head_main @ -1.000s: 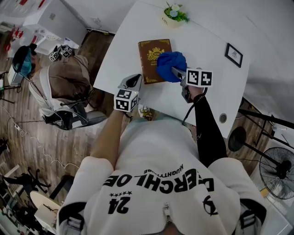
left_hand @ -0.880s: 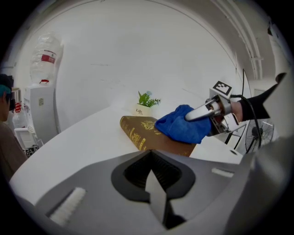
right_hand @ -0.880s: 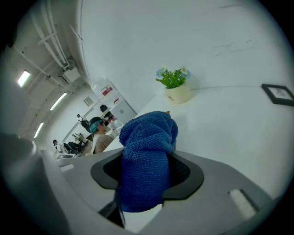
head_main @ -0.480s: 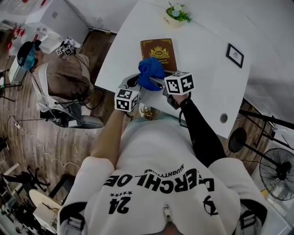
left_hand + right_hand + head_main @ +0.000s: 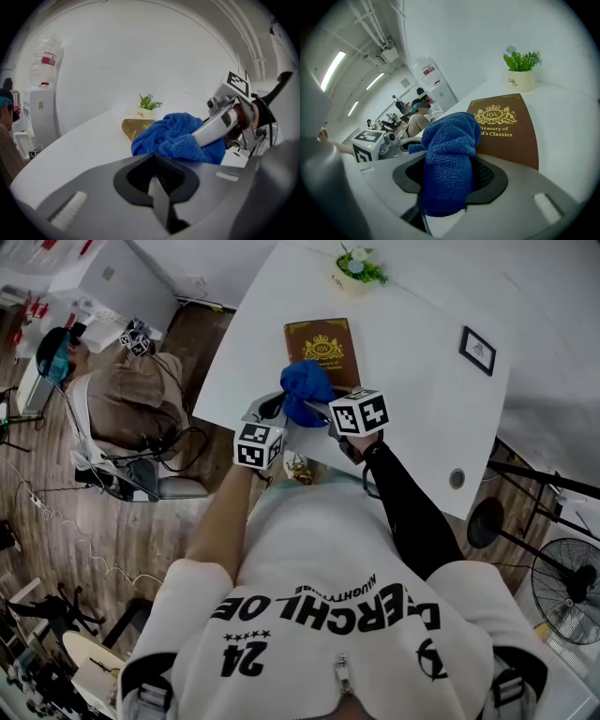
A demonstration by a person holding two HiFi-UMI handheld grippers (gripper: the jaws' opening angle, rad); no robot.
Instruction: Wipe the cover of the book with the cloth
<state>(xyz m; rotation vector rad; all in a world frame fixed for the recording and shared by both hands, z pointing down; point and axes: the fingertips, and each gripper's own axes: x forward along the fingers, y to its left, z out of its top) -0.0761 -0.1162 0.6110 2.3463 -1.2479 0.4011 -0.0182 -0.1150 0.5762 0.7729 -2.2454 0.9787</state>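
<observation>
A brown book (image 5: 322,343) with a gold crest lies flat on the white table (image 5: 422,390). My right gripper (image 5: 317,409) is shut on a bunched blue cloth (image 5: 305,385), which sits at the book's near edge and hides that edge. In the right gripper view the cloth (image 5: 450,154) fills the jaws of the right gripper (image 5: 445,187), with the book (image 5: 506,126) just beyond. My left gripper (image 5: 272,407) rests close to the left of the cloth, near the table's left edge. In the left gripper view the left gripper (image 5: 157,183) is shut with nothing in it, and the cloth (image 5: 176,138) is ahead.
A small potted plant (image 5: 354,268) stands at the table's far edge behind the book. A black picture frame (image 5: 477,352) lies at the right. Left of the table a person sits in a chair (image 5: 122,409). A fan (image 5: 567,592) stands on the floor at the right.
My right gripper has dragged the cloth from the book's right half down and left to its near edge. In the last half second it hardly moved. The left gripper stayed put.
</observation>
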